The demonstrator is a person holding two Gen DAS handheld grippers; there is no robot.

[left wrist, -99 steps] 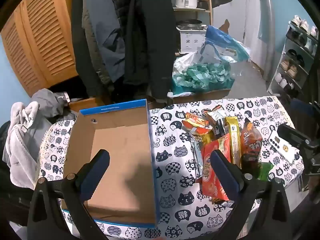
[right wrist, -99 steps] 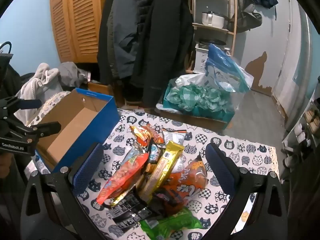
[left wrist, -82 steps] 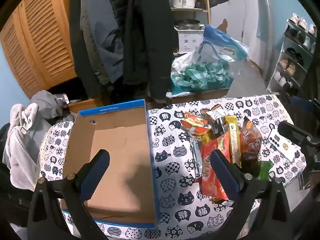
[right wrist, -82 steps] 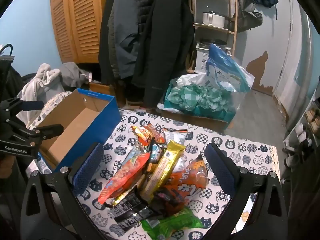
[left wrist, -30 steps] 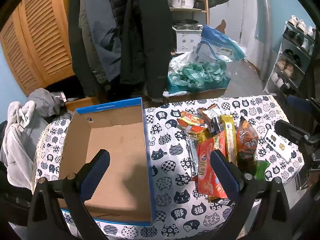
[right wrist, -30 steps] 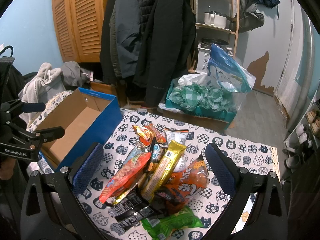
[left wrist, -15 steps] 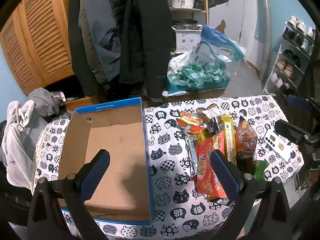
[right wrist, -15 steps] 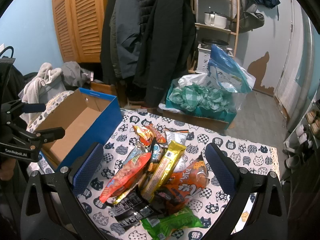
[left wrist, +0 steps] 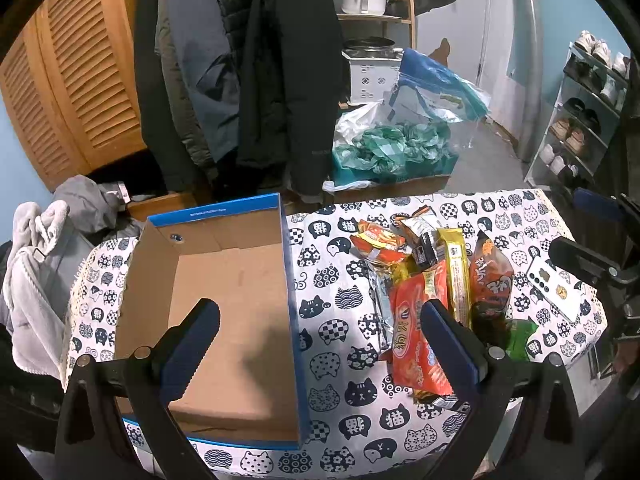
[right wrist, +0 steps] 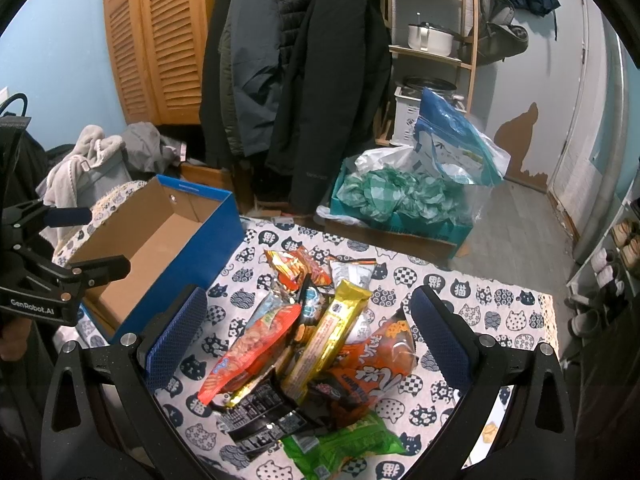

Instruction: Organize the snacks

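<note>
Both tongs, left (left wrist: 320,344) and right (right wrist: 308,332), hang spread; one blue box (left wrist: 224,280) sits at the surface's (left wrist: 340,424) left edge beside one snack pile (right wrist: 312,344).

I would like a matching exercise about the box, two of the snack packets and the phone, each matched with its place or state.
Things:
1. blue cardboard box
2. long yellow packet
3. green packet
4. phone

Places or states:
a. nearest the camera in the right wrist view
b. open, with nothing inside
c. flat on the cat-print cloth, right of the snacks
d. on top of the pile

Pairs: 1-b, 2-d, 3-a, 4-c
</note>
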